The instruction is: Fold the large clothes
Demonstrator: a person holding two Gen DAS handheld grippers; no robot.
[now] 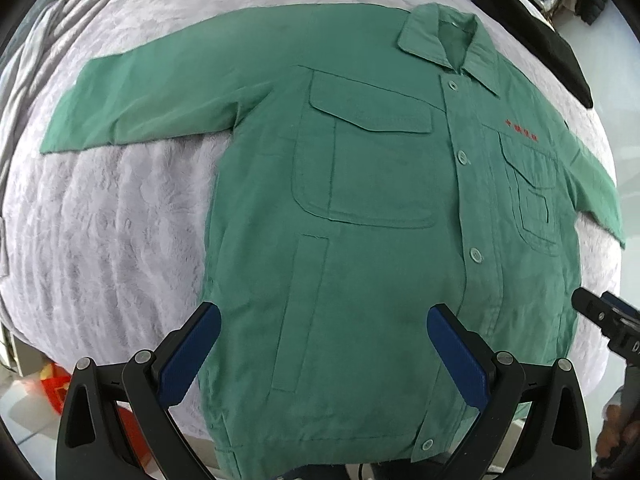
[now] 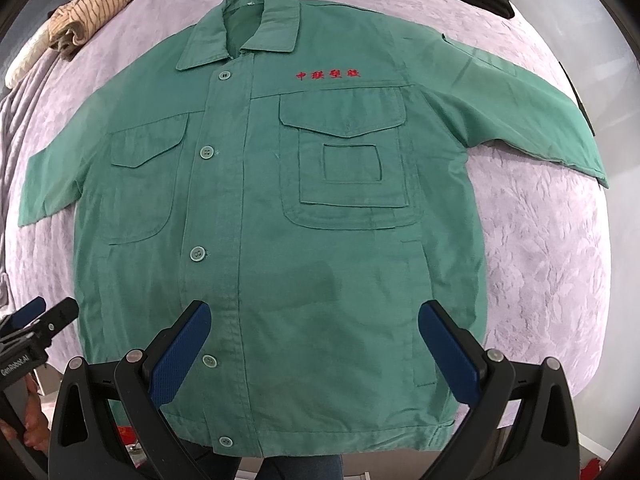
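Note:
A green work jacket [image 1: 360, 208] lies flat and buttoned, front up, on a lilac bedspread [image 1: 112, 232], both sleeves spread out sideways. It has two chest pockets and red embroidered characters [image 2: 328, 74] on the chest. It also shows in the right wrist view [image 2: 280, 208]. My left gripper [image 1: 324, 324] is open and empty above the jacket's lower left part. My right gripper [image 2: 314, 320] is open and empty above the lower middle, near the hem. Each gripper shows at the edge of the other's view: the right one [image 1: 600, 312] and the left one [image 2: 44, 316].
A striped beige garment [image 2: 96, 4] lies crumpled at the bed's far left corner. A black item [image 1: 532, 36] lies at the far right edge. A grey blanket [image 2: 16, 128] hangs along the left side. A red object [image 1: 56, 388] sits on the floor below the bed's near edge.

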